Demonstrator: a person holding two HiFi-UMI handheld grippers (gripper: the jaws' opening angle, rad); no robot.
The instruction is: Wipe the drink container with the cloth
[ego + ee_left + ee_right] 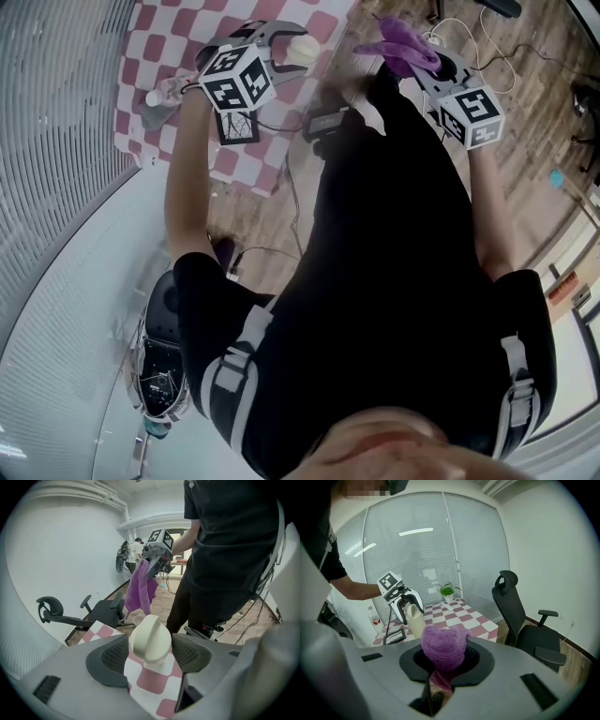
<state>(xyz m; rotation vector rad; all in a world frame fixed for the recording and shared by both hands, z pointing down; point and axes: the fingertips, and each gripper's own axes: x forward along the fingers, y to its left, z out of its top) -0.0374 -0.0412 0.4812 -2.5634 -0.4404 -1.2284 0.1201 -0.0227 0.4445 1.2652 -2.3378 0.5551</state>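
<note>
My left gripper [150, 654] has its jaws clamped on the cream plastic drink container [150, 641]. The pads press in on either side just under its ribbed cap, and I hold it lifted clear of the table. In the head view it sits by the edge of the red-and-white checked table [155, 42] that faces my right gripper [446, 660]. Whether it is over the top or just past that edge, I can't say for sure. My right jaws are closed on the purple terry cloth [444, 644], which bunches up above the pads and trails below them, well apart from the container. A clear plastic bottle [155, 99] stands at the table's window-side edge. A small potted plant [447, 590] stands at the edge by the blinds, and a black office chair [520, 613] stands beside the table.
</note>
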